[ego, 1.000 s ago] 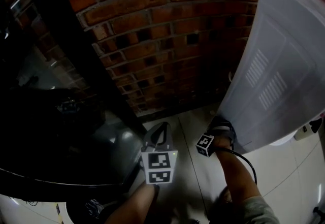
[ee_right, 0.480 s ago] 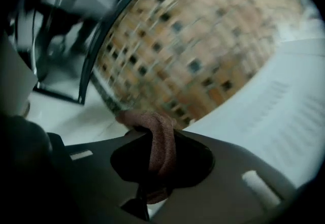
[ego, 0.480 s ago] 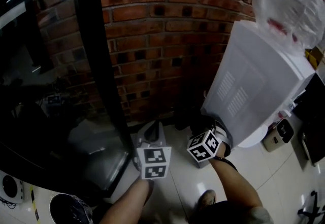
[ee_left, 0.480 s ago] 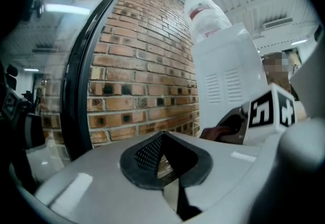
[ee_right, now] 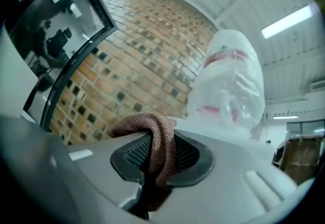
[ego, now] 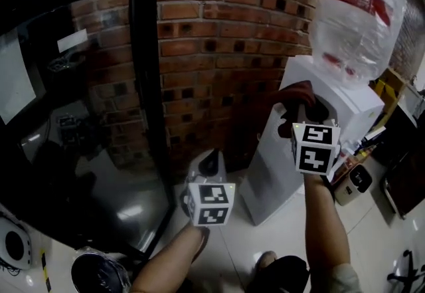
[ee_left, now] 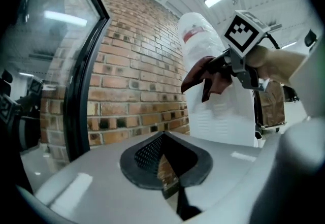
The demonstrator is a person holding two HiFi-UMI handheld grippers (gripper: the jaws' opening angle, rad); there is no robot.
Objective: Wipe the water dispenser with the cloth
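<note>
The white water dispenser [ego: 269,169] stands against the brick wall at the right, with a clear bottle [ego: 358,9] upended on top. My right gripper [ego: 300,111] is up at the dispenser's top front edge, shut on a brown-red cloth [ego: 295,94] that bunches out of its jaws. In the right gripper view the cloth [ee_right: 158,141] hangs over the pads, the bottle [ee_right: 231,86] just beyond. My left gripper [ego: 211,159] hangs lower, left of the dispenser, jaws together and empty. The left gripper view shows the right gripper [ee_left: 229,63] holding the cloth [ee_left: 208,73] against the dispenser [ee_left: 223,121].
A brick wall [ego: 212,39] runs behind. A black-framed glass door [ego: 143,86] fills the left. On the pale tiled floor, a small beige box [ego: 358,182] sits right of the dispenser and a dark round bin [ego: 99,275] at bottom left. Shelves with clutter line the far right.
My right gripper has risen with the cloth from low beside the dispenser to its top and has rolled over. The left gripper rose a little. The head view has tilted up.
</note>
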